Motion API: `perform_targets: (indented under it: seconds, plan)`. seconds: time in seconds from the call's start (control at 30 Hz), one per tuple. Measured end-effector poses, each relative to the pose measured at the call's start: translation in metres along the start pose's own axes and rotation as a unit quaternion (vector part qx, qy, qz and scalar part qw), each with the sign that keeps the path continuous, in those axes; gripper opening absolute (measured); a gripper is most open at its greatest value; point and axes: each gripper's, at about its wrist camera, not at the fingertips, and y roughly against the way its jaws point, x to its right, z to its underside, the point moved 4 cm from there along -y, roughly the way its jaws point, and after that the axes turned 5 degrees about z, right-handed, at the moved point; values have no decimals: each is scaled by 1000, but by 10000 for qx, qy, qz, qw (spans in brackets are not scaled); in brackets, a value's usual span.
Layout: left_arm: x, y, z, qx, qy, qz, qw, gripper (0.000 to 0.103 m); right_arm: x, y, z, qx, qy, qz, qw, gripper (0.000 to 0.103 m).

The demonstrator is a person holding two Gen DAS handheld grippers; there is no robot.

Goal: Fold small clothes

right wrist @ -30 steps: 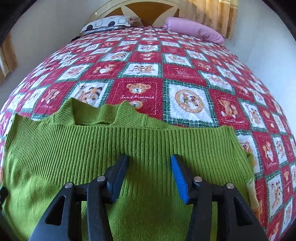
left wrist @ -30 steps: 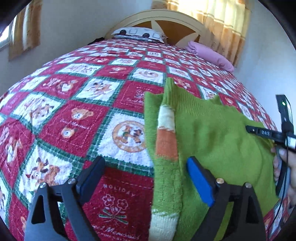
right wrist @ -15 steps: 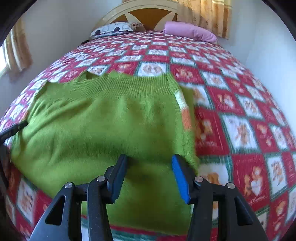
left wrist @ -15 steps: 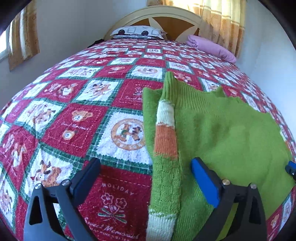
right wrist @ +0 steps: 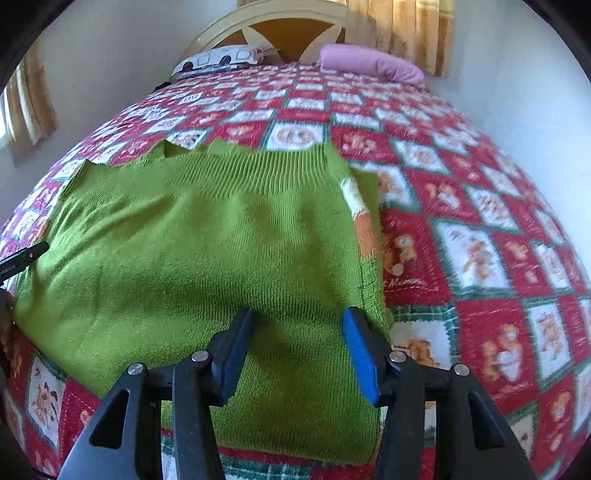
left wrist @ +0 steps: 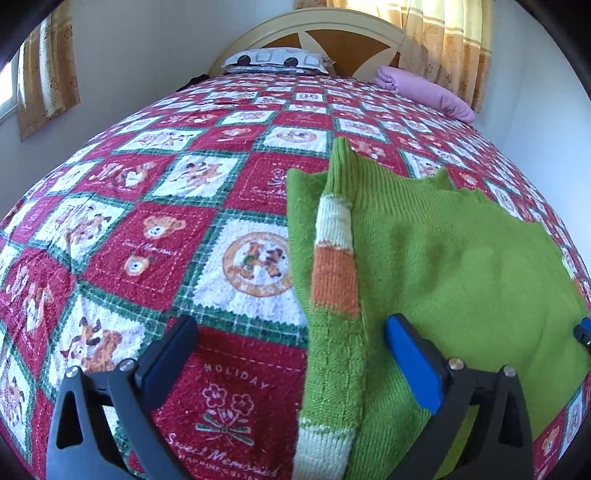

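Now, sweater: green knit sweater lies spread flat on the red-and-white patchwork bedspread, near its front edge.
Sleeve: striped sleeve, with cream and orange bands, is folded along the sweater's edge, lengthwise over the green body.
Left gripper: left gripper has its jaws spread wide, nothing pinched; the sleeve runs up between the two fingers, and the pads stand clear of it on either side.
Left side of that view: one finger over bare bedspread, the blue-padded one over the green knit.
Right gripper: right gripper sits half-spread above the sweater's near part, close to the sleeve-side edge; the knit passes under and between the fingers, with no fabric lifted or pressed by the pads.
Far end: patterned pillow and pink pillow lie against the headboard, well apart from the sweater.
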Motion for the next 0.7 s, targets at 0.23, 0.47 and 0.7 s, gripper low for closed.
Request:
perform_targets:
  seconds: [0.23,0.47,0.7]
  plan:
    - [1,0,0,-15,-17,-13,10000,103,-83,29,-37,371,483,-767,9952,52]
    - [1,-1,0,-19,-21,-12,10000,103,-141,-47,-69,-126,647,-550,9963,54]
    - [0,-1,0,-28,1,21,10000,103,-129,-72,-92,-187,99,-426,9989,56]
